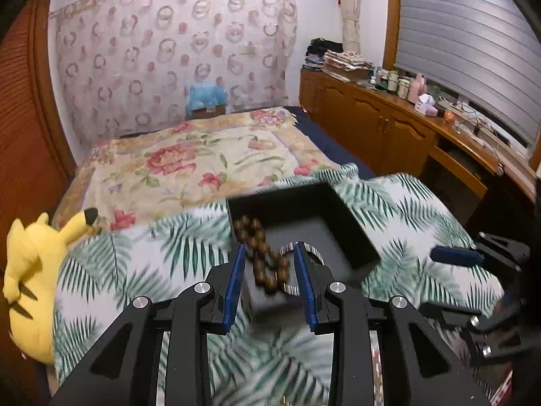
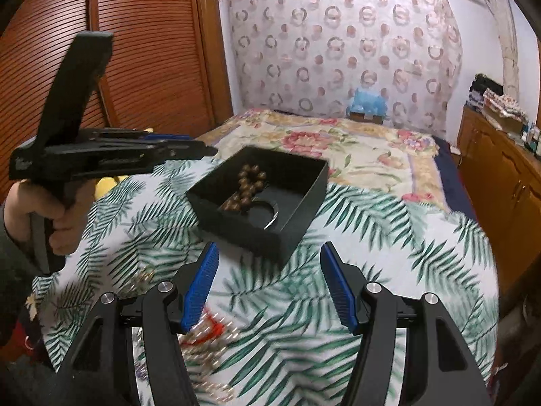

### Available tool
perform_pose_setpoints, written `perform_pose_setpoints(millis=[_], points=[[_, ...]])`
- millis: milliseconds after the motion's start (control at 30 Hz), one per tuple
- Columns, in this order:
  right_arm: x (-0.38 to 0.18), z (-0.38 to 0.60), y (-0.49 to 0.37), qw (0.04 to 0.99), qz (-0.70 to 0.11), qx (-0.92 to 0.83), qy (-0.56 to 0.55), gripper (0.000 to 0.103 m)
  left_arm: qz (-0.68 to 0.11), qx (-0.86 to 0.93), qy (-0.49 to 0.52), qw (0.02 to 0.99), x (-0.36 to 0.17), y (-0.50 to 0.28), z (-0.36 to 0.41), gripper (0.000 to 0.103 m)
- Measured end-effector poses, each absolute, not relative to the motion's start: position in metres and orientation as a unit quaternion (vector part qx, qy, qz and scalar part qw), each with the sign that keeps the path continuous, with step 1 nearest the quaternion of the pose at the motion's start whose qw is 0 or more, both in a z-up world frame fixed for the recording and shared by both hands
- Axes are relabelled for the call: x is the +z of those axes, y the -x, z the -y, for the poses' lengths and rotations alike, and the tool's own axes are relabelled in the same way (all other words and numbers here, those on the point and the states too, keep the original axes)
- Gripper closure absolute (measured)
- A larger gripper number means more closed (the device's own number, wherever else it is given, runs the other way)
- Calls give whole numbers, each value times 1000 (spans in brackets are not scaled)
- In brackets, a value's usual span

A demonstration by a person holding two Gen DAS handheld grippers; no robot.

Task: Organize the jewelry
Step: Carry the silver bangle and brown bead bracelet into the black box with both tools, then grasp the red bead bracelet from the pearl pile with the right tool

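both jaws apart, black box (image 2: 297,182) holding wooden beads (image 2: 245,187) — yellow plush (image 1: 30,270) beside

Left gripper (image 1: 268,253), right gripper (image 2: 268,257): black frames, blue ribbed pads, silver screws; bare-skinned hand (image 2: 40,216).

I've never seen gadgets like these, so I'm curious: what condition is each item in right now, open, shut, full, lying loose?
Black box: lid off, open, resting on the palm-leaf blanket.
Wooden bead bracelet: lying inside the box.
Silver bangle: in the box, beside the beads.
Left gripper: open, empty, above the box.
Right gripper: open wide, empty.
Loose beaded jewelry: still on the blanket, blurred.
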State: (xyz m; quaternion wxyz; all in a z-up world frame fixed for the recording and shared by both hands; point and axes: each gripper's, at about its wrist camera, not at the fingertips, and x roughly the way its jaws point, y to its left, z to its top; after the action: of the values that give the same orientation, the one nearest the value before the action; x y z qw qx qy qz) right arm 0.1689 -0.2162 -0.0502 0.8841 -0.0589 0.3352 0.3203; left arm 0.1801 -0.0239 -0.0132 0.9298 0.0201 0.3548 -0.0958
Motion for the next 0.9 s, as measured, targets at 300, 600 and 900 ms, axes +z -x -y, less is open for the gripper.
perform_pose_setpoints(millis=[300,600,900], points=[[-72,202,-139,865,-361,344,59,49,-356,-103,-5,929,-36,-117,12,66],[-87,201,-139,852,-391,345,47,56,-352,-105,20,930,-49,-78,1,62],[-96,194,-142,845,-404,349,28,70,-359,-111,22,927,-61,-65,4,61]])
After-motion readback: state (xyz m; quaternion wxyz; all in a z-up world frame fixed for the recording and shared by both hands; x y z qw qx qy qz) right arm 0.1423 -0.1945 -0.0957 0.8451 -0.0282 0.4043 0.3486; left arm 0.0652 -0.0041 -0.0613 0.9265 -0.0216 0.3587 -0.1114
